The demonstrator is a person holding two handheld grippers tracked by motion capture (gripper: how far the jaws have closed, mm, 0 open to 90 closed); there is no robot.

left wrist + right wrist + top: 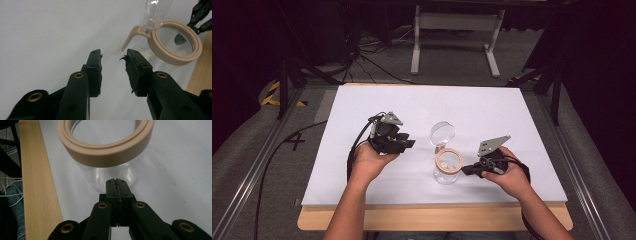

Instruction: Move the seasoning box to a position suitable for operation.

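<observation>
high view: clear jar (446,170) with beige rim stands near-centre on white worktop (362,175), its clear hinged lid (442,133) flipped open to the far side. left tongs (404,141) well left of jar, right tongs (465,170) just right of it.
left gripper view: left tongs (113,56) released, empty, jar (175,46) beyond.
right gripper view: right tongs (116,181) clenched on nothing, tips by the jar (110,160) wall.

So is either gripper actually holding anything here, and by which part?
Nothing is held. The left gripper is open over bare table; the right gripper is shut on nothing, its tips just short of the glass jar.
</observation>
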